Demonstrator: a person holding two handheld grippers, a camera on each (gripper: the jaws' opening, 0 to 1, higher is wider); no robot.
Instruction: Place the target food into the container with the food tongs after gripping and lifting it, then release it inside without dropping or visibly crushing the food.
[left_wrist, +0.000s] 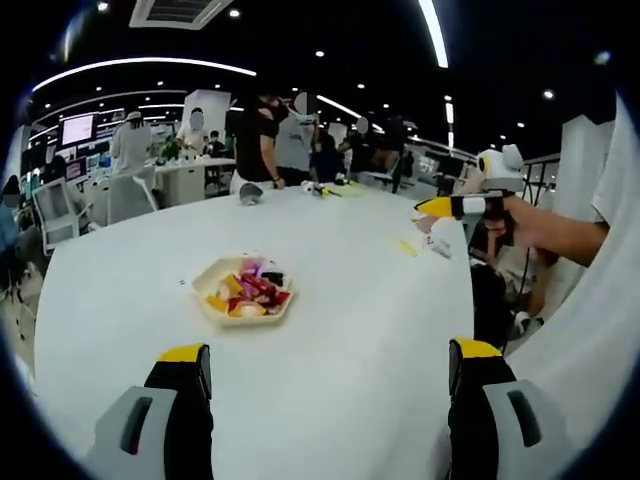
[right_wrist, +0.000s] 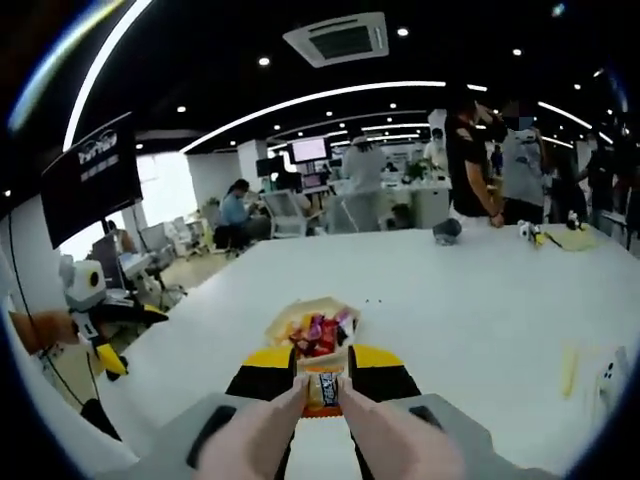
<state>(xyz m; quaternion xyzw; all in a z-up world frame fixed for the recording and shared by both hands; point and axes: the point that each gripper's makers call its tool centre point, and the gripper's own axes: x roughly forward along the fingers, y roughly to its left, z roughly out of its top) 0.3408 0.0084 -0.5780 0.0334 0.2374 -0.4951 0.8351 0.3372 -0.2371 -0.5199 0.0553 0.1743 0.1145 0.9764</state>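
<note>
A shallow cream tray (left_wrist: 212, 275) of several bright wrapped sweets sits on the white table, ahead of my left gripper (left_wrist: 330, 362), whose jaws stand wide apart and hold nothing. In the right gripper view the same tray (right_wrist: 283, 316) lies just beyond my right gripper (right_wrist: 322, 366). That gripper is shut on a pair of pale food tongs (right_wrist: 262, 432). The tong tips pinch a small orange-and-white wrapped snack (right_wrist: 322, 392), held just short of the tray's near rim. From the left gripper view, a hand holds the right gripper (left_wrist: 452, 206) at the far right, above the table edge.
The white table (left_wrist: 350, 300) stretches wide around the tray. Small items lie near its far edge (left_wrist: 320, 188), and a yellow strip (right_wrist: 568, 370) lies at the right. Several people and desks stand beyond. The left gripper (right_wrist: 105, 318) hovers off the table's left side.
</note>
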